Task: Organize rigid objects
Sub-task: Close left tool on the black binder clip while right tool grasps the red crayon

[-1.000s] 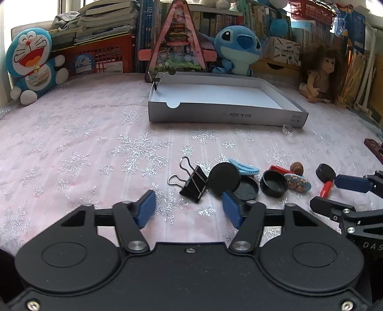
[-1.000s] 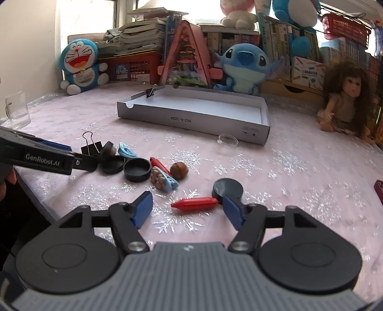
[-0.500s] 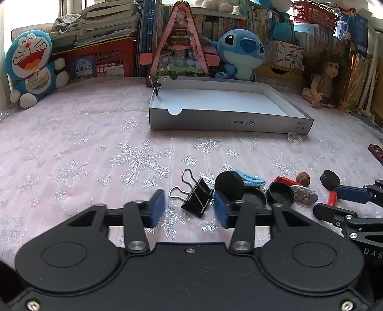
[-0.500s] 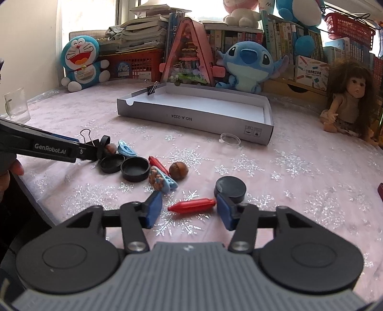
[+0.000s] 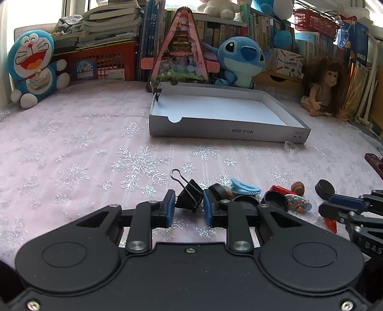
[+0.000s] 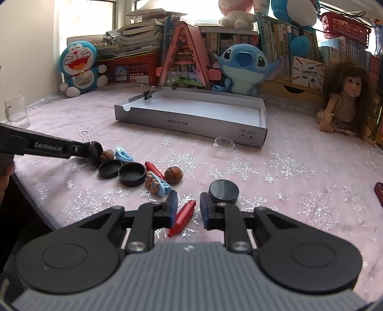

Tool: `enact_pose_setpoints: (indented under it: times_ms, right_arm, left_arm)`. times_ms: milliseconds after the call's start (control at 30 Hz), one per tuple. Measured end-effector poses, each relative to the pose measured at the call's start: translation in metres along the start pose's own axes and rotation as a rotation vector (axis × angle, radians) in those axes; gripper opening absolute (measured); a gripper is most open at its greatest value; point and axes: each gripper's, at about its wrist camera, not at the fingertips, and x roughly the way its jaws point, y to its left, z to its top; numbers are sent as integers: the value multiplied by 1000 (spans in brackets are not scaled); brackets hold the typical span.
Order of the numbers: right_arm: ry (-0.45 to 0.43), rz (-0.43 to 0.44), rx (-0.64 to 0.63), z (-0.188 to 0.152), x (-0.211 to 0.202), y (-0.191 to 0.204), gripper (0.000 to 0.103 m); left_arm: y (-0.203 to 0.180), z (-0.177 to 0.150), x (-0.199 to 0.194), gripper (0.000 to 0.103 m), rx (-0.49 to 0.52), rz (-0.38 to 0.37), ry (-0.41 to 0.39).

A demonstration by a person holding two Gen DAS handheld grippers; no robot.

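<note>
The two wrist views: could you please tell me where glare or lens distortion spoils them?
Left wrist view: window blown out white, tray edges bowed by the fisheye. Right wrist view: window overexposed likewise, corners vignetted dark, table objects sharp.

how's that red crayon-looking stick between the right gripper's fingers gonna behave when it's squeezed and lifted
The red stick looks rigid, so it probably won't bend. It is round and tapered, so it may roll or pivot between the flat blue pads of the right gripper, whose jaws have just been closing around it. It lies slanted across the gap, so it could twist as they clamp.
</note>
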Motion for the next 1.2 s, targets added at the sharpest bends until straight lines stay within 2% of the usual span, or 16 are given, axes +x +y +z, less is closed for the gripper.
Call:
enact_pose_setpoints:
  times_ms: [200,600,667,767,867,933,1200]
  right_arm:
    - [29,36,-77,-7,-11,-1,52]
    - [79,-187,-44,-9,-11,-28,52]
    - [80,-188,-22,-8,-13,-32,52]
    - [61,-130,37,-7,-19,-34,52]
    - [49,-80,104,-5,-20,-29,57]
    - [45,-79,130,-3,-17,-22,66]
    - [31,-208,202,-3,-1,-1,76]
  left_arm:
    - [1,2,-2,23,-2,4,-4]
    - [1,1,-2,23,-6,11,-3]
    - [1,1,-2,23,-7,12,-3]
    - [2,1,-2,23,-14,14,-4]
    - [2,2,-1,23,-19,19,-9]
    - [1,2,-1,23,-19,22,-11]
    - [-2,6,-3,18,-29,30,-32]
